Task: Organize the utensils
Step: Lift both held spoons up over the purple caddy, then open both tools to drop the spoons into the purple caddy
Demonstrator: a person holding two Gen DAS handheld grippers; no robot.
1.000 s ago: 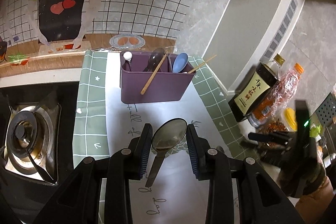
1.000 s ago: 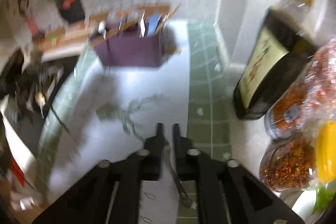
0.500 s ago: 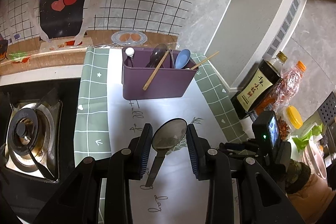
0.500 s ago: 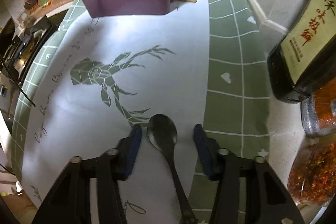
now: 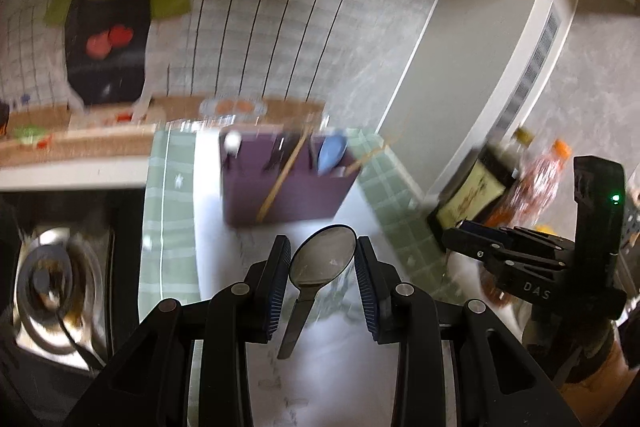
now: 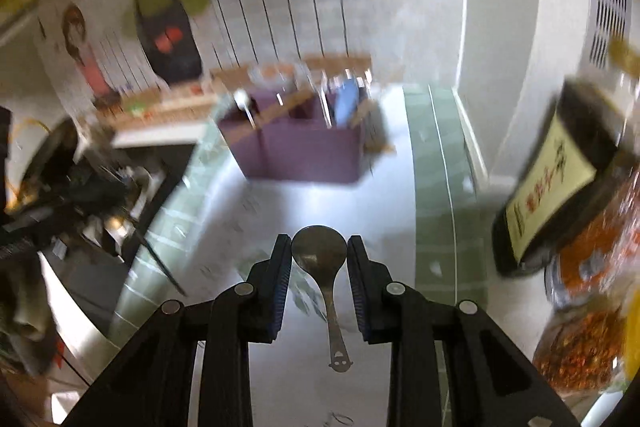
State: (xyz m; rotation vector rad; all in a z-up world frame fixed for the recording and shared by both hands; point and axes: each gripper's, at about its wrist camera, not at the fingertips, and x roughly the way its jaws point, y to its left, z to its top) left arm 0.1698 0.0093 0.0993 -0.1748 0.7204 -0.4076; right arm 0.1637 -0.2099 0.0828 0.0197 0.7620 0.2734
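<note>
My left gripper (image 5: 322, 263) is shut on the bowl of a large steel spoon (image 5: 320, 263) and holds it above the mat. My right gripper (image 6: 319, 253) is shut on the bowl of a smaller steel spoon (image 6: 320, 251), lifted off the mat with its handle hanging toward me. The purple utensil caddy (image 5: 288, 183) stands ahead on the mat, also in the right wrist view (image 6: 304, 151). It holds a blue spoon (image 5: 331, 151), chopsticks (image 5: 280, 183) and other utensils. The right gripper shows at the right of the left wrist view (image 5: 520, 259).
A green-and-white mat (image 6: 436, 187) covers the counter. A gas burner (image 5: 48, 279) is at the left. A dark sauce bottle (image 6: 560, 183) and chilli jars (image 6: 584, 343) stand at the right by the wall. Both views are motion-blurred.
My right gripper closed on the small spoon that lay on the mat and lifted it. Both grippers have risen and tilted up toward the caddy.
</note>
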